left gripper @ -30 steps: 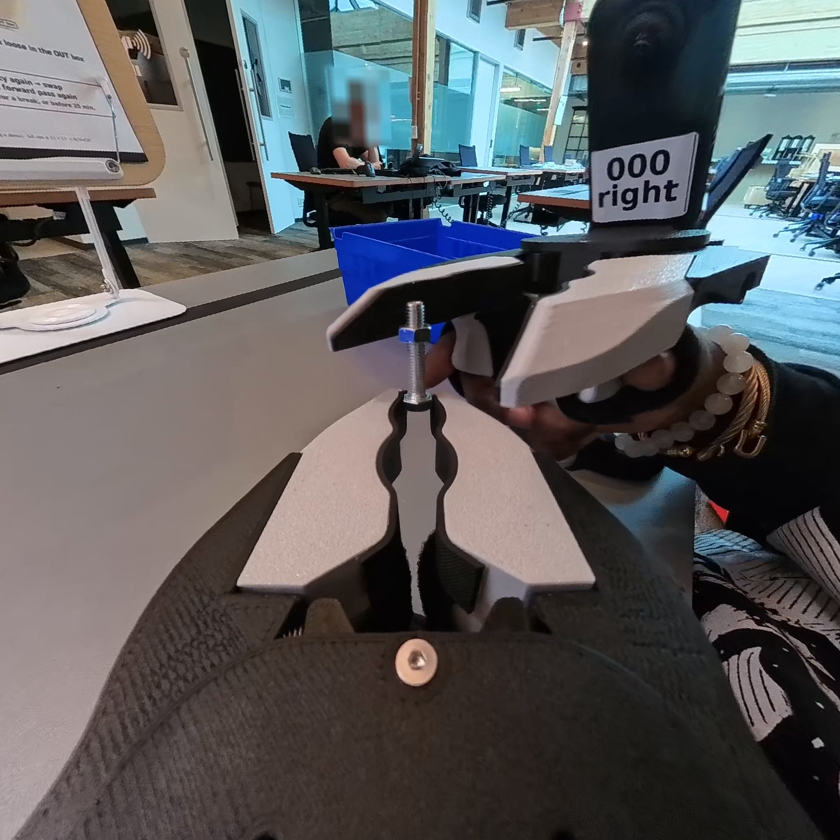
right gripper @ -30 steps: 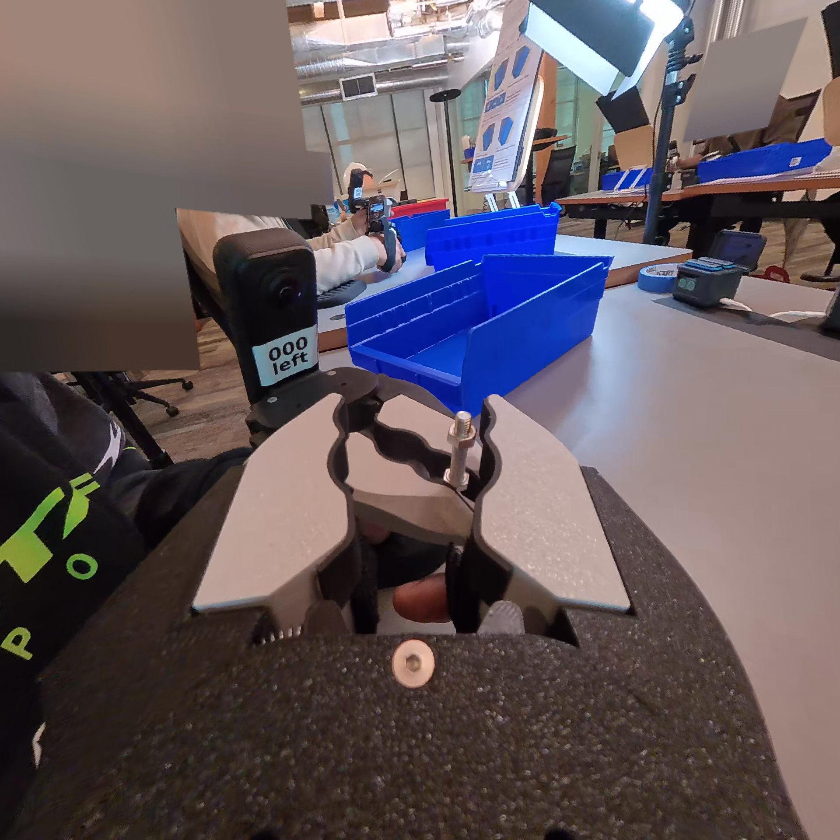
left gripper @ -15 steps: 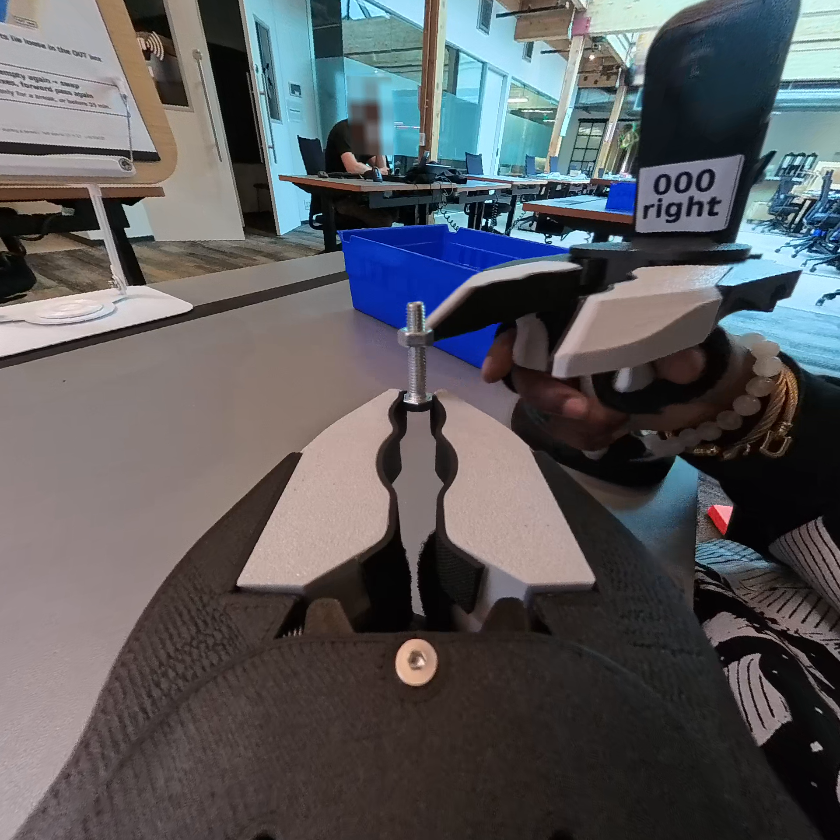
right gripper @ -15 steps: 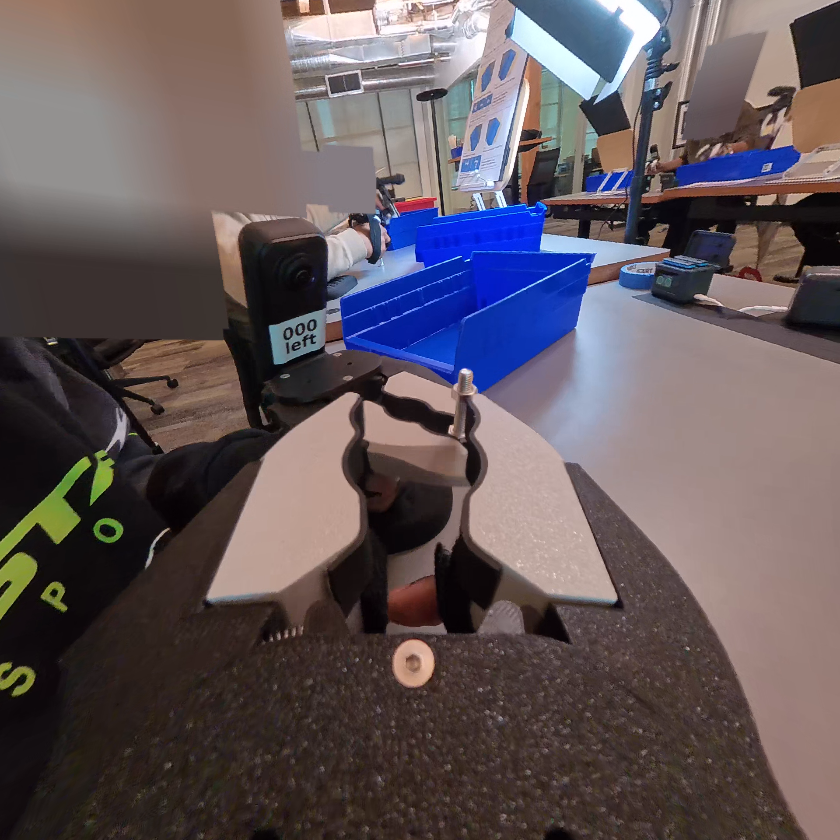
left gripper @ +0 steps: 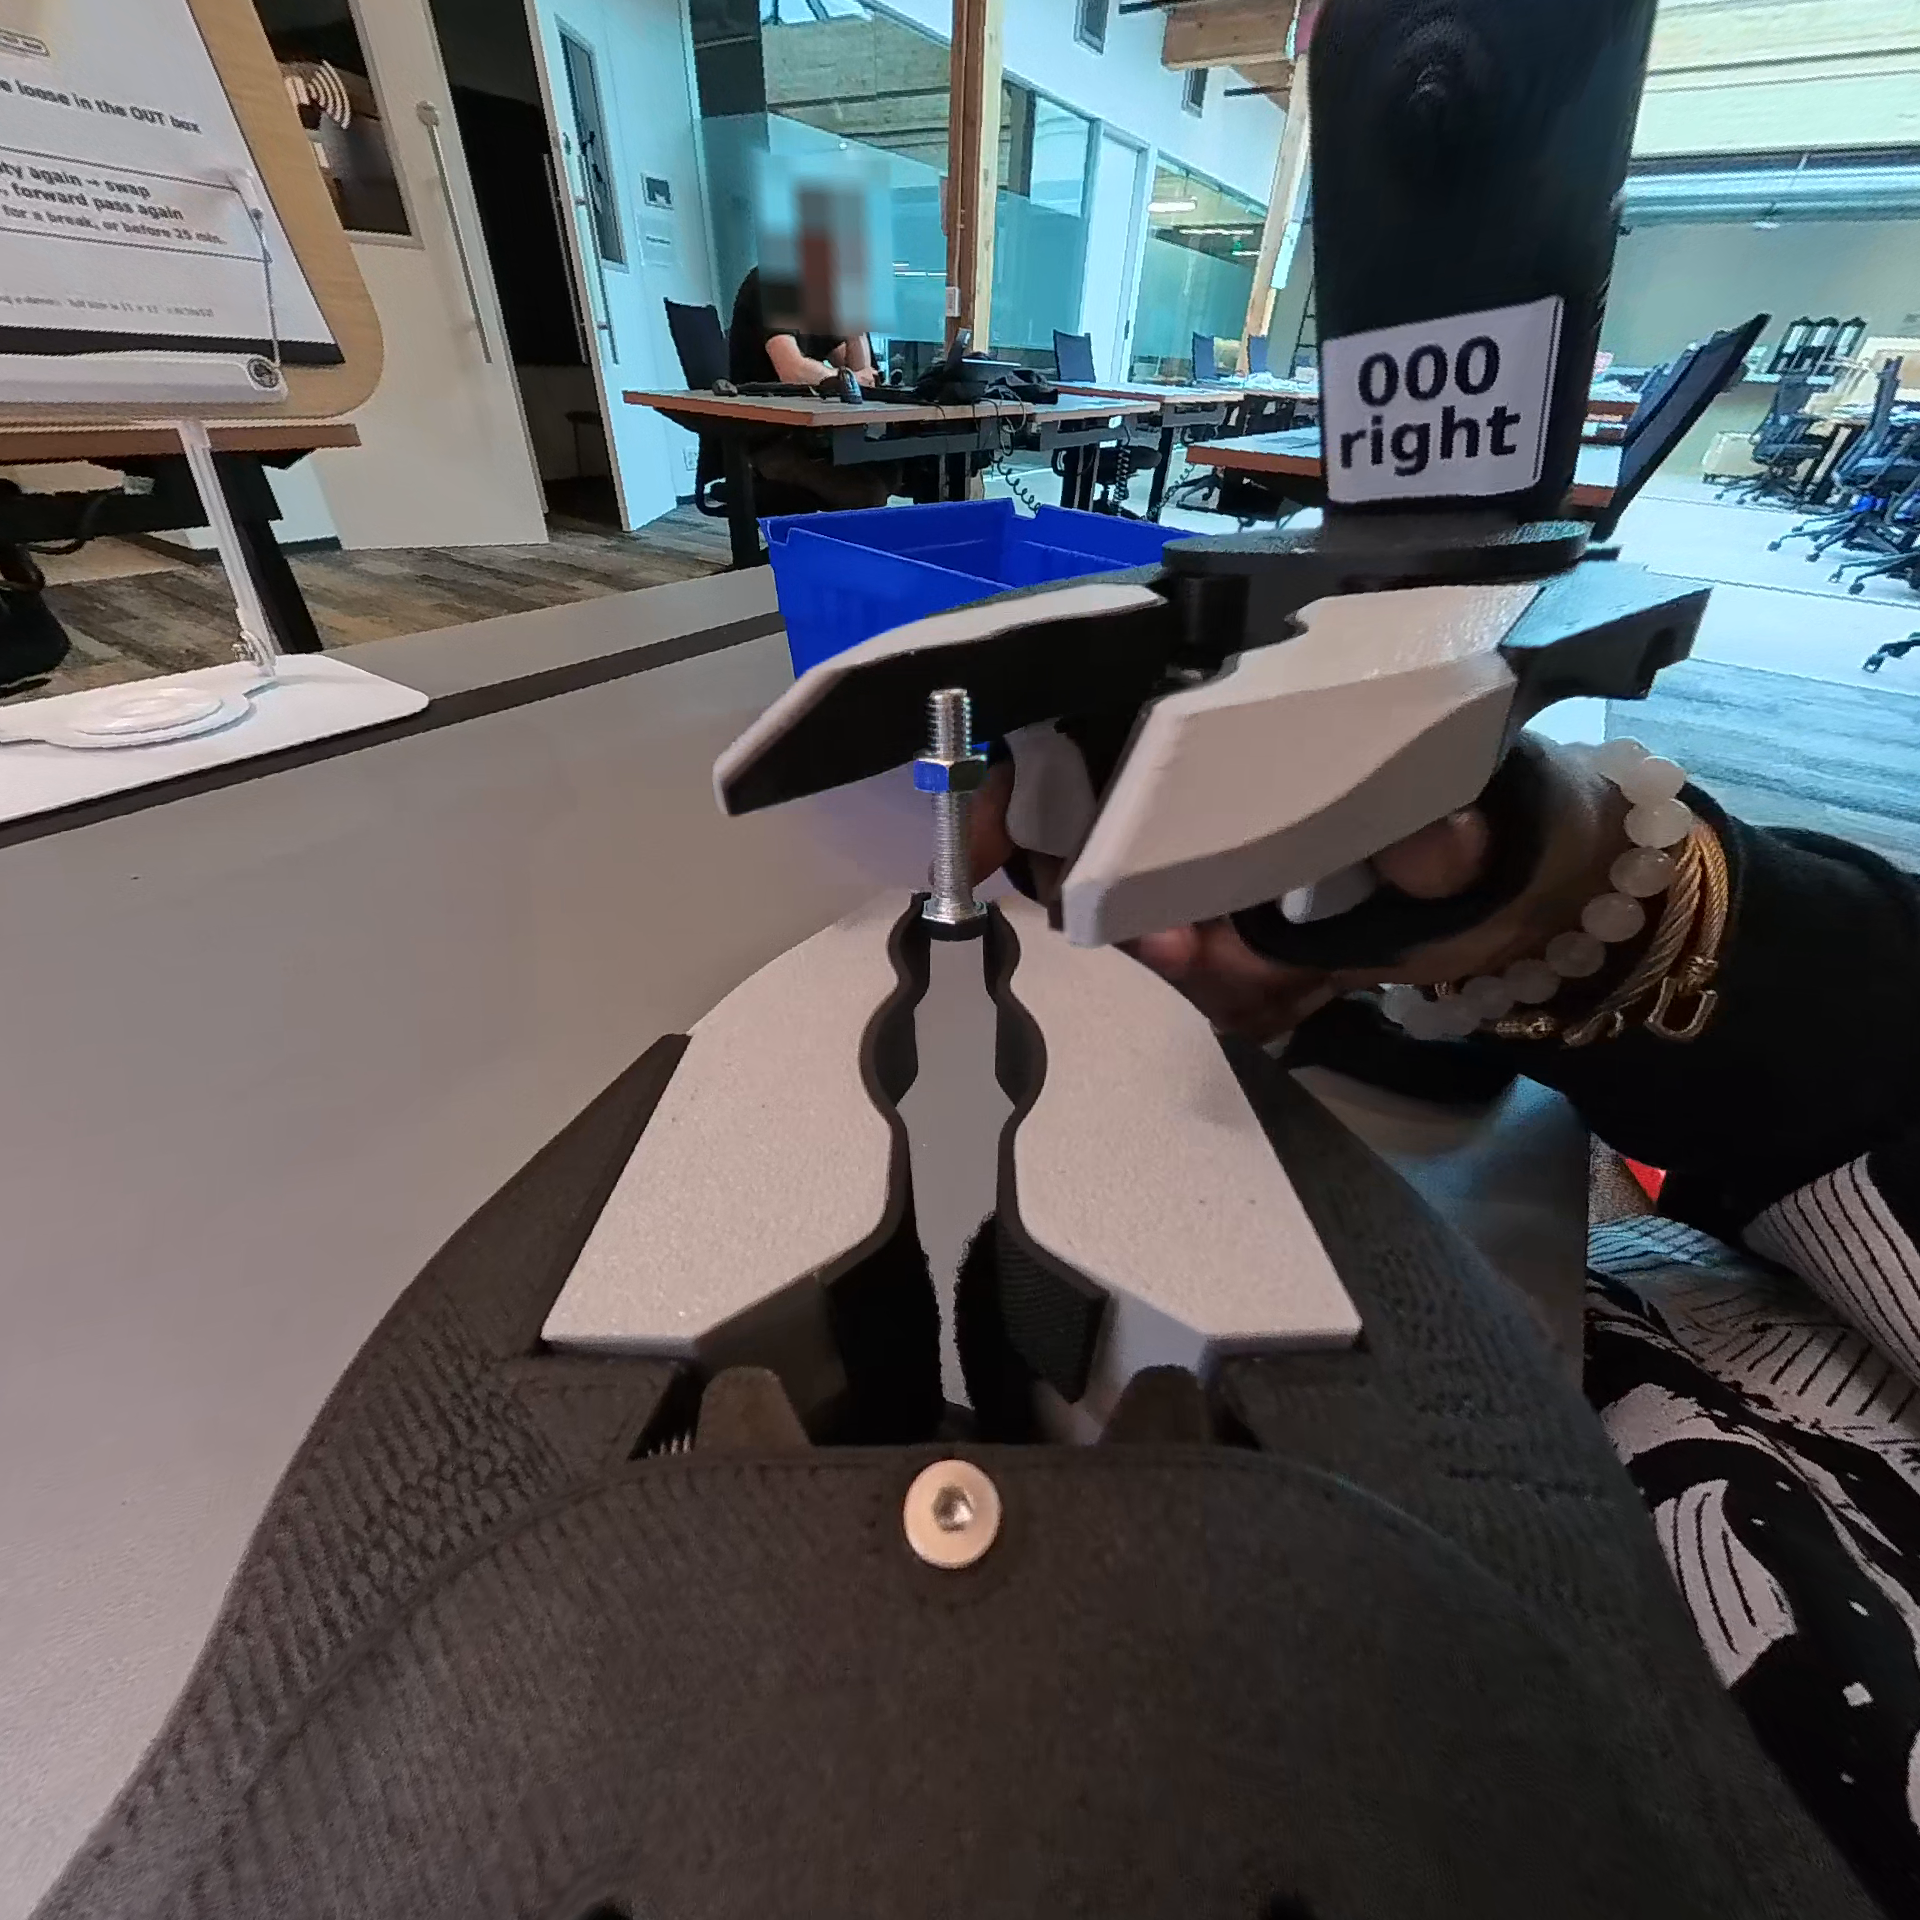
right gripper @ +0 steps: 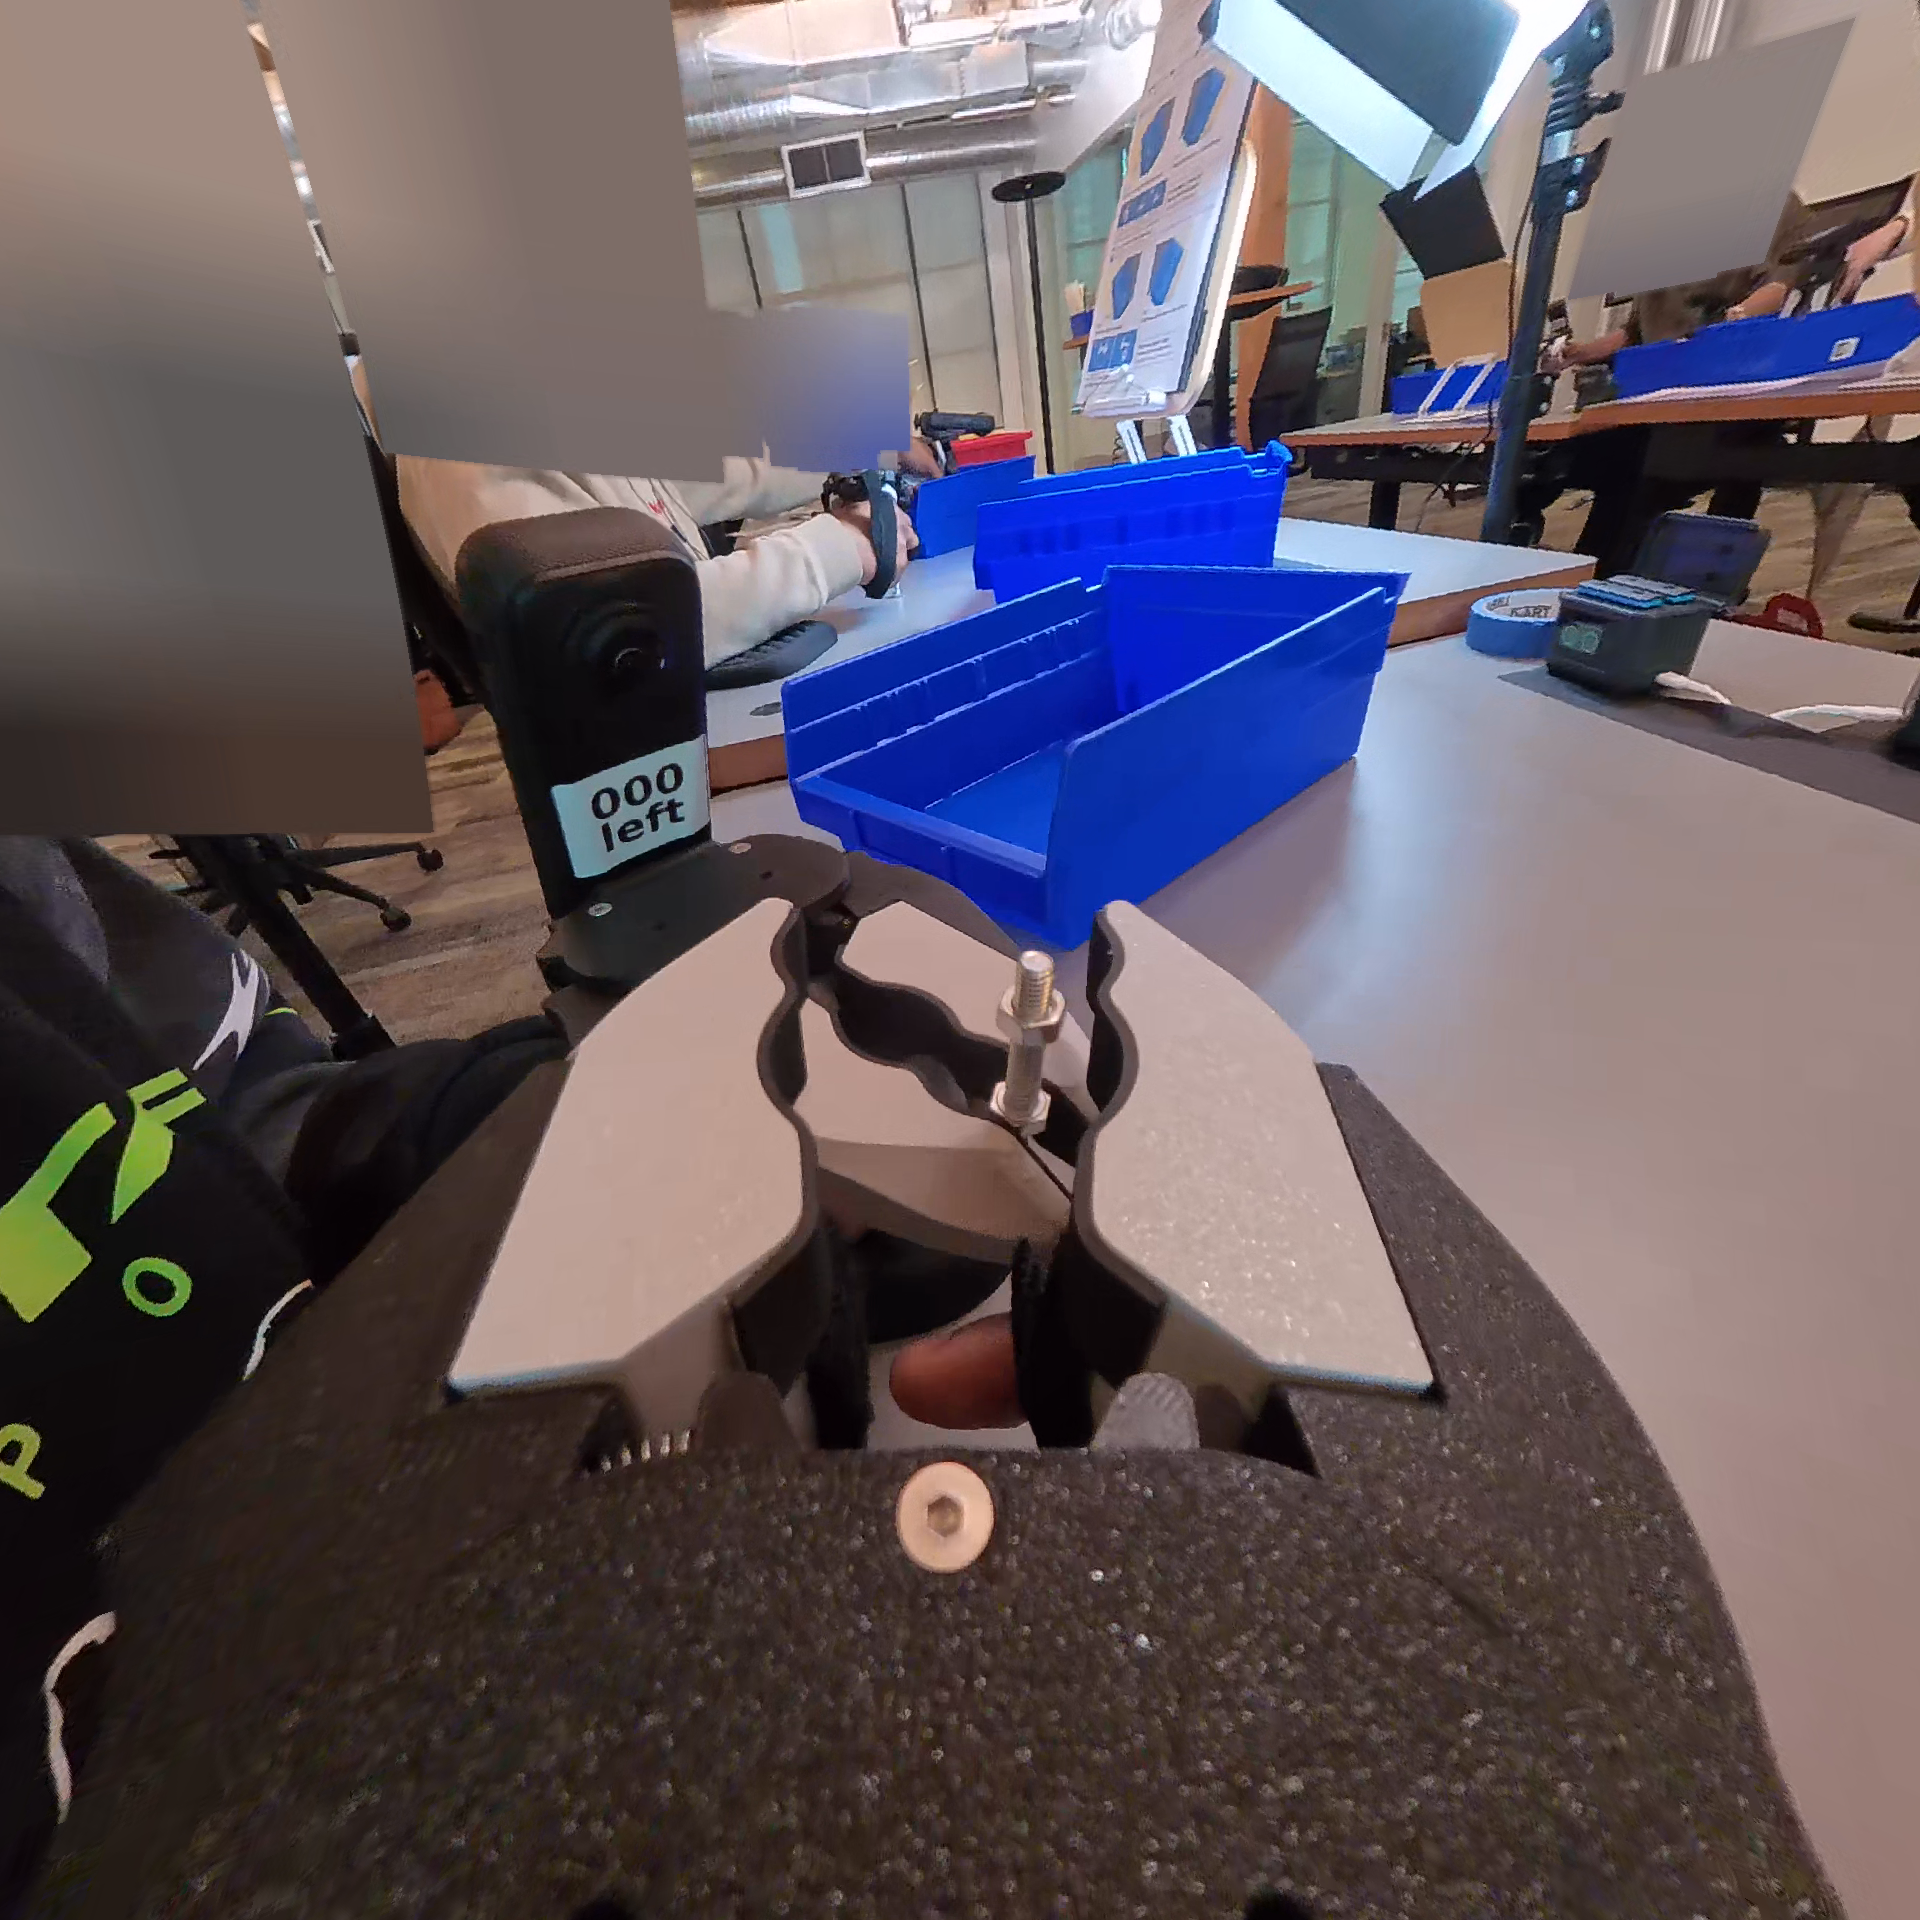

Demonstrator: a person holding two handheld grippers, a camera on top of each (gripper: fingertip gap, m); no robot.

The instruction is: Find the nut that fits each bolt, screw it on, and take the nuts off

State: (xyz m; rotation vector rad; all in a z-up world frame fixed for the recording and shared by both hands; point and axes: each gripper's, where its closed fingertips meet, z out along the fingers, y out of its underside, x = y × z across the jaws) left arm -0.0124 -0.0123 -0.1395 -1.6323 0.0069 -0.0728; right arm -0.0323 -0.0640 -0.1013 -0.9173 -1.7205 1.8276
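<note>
My left gripper (left gripper: 954, 920) is shut on the head of a silver bolt (left gripper: 950, 831) and holds it upright above the grey table (left gripper: 416, 935). A silver nut (left gripper: 952, 774) sits on the thread near the bolt's top. My right gripper (right gripper: 940, 935) is open, with one finger on each side of the bolt (right gripper: 1023, 1070). The nut (right gripper: 1029, 1023) is close to the right finger (right gripper: 1143, 997), and a gap shows between them. The right gripper's far finger (left gripper: 914, 707) passes behind the bolt in the left wrist view. The left gripper (right gripper: 1023, 1127) also shows in the right wrist view.
A blue bin (right gripper: 1143, 758) stands on the table just beyond the grippers and also shows in the left wrist view (left gripper: 883, 582). A white sign stand (left gripper: 156, 717) is at the far left. A blue tape roll (right gripper: 1512, 623) and a small dark device (right gripper: 1621, 644) lie far right. The gap from one gripper's tips to the other's is roughly 6 centimetres.
My right gripper drew back off the bolt with its fingers narrowed, then opened wider and came back around the nut. My left gripper kept the bolt still.
</note>
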